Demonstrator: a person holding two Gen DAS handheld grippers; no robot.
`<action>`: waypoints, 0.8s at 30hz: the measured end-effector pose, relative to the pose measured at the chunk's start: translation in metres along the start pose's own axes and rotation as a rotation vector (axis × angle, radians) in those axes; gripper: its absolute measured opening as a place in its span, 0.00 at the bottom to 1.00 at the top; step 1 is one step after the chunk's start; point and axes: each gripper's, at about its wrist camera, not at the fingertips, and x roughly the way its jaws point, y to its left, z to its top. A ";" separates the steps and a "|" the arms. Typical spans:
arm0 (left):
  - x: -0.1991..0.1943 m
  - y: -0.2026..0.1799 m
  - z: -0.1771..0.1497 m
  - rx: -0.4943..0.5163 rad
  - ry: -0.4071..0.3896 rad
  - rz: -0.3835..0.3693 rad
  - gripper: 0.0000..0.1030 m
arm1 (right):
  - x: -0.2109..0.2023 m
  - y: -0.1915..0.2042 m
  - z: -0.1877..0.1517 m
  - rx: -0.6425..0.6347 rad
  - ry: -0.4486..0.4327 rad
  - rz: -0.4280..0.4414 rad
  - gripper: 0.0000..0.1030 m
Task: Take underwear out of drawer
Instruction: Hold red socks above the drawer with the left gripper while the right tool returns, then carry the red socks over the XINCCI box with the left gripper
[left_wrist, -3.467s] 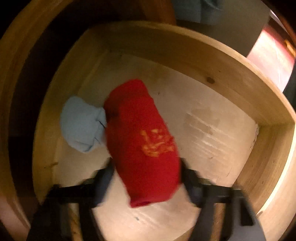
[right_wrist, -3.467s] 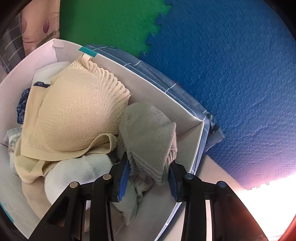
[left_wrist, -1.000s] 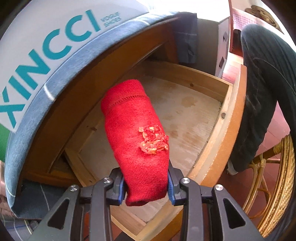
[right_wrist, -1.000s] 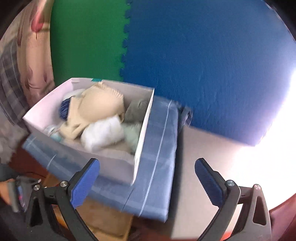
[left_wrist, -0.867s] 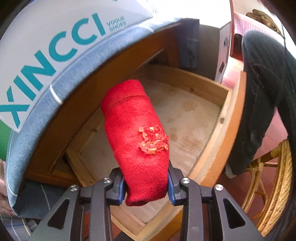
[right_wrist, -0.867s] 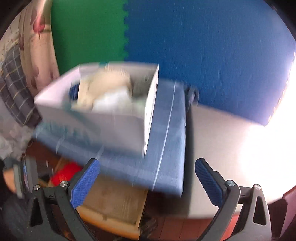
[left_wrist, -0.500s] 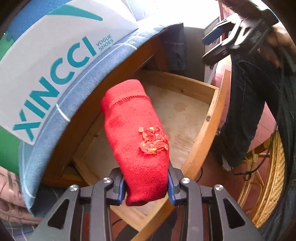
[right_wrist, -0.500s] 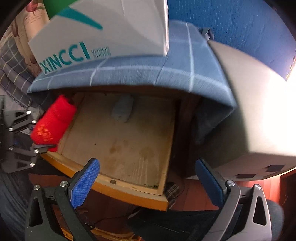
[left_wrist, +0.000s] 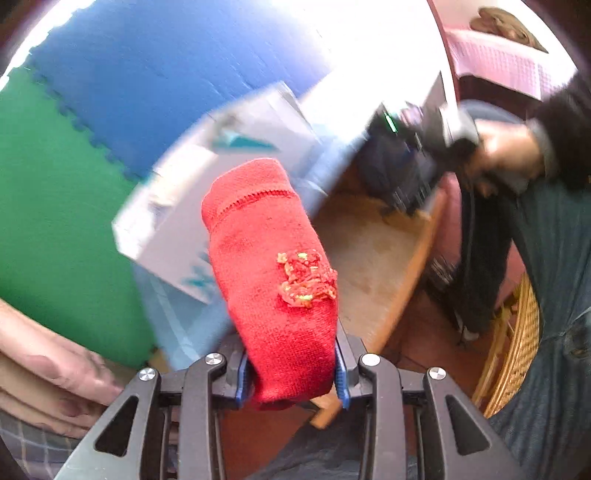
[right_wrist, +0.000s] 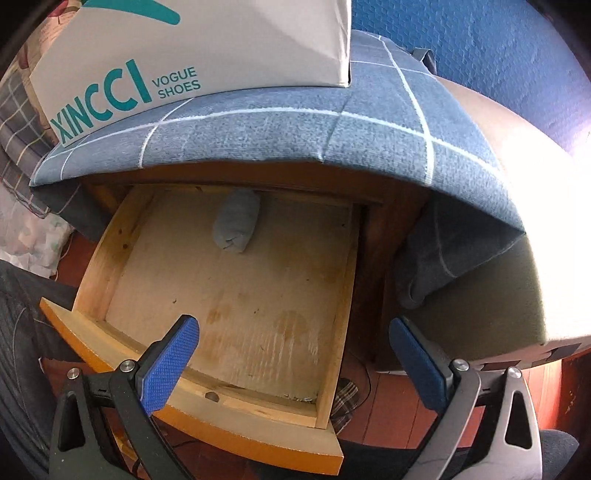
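Left gripper: blue pads are pinching the lower end of a red knit roll with a yellow-orange patch, which is sticking up and away from the fingers, clear of the drawer. Only this view is showing the other hand on the right gripper's handle, and the blue and green foam mats; the white shoe box is blurring here.

Right gripper: jaws are standing wide apart, nothing between them, hovering above the drawer's front edge. Only this view is showing a grey-blue roll lying at the back of the drawer floor, under the blue checked cloth that is carrying the box.
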 end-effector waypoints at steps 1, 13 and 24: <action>-0.014 0.010 0.006 -0.013 -0.027 0.032 0.34 | 0.001 -0.001 0.000 0.003 0.000 0.001 0.99; -0.064 0.069 0.065 -0.039 -0.167 0.214 0.34 | -0.003 0.004 -0.002 -0.018 -0.018 -0.007 0.99; -0.046 0.092 0.096 -0.183 -0.148 0.256 0.34 | -0.001 0.009 -0.002 -0.045 -0.017 -0.016 0.99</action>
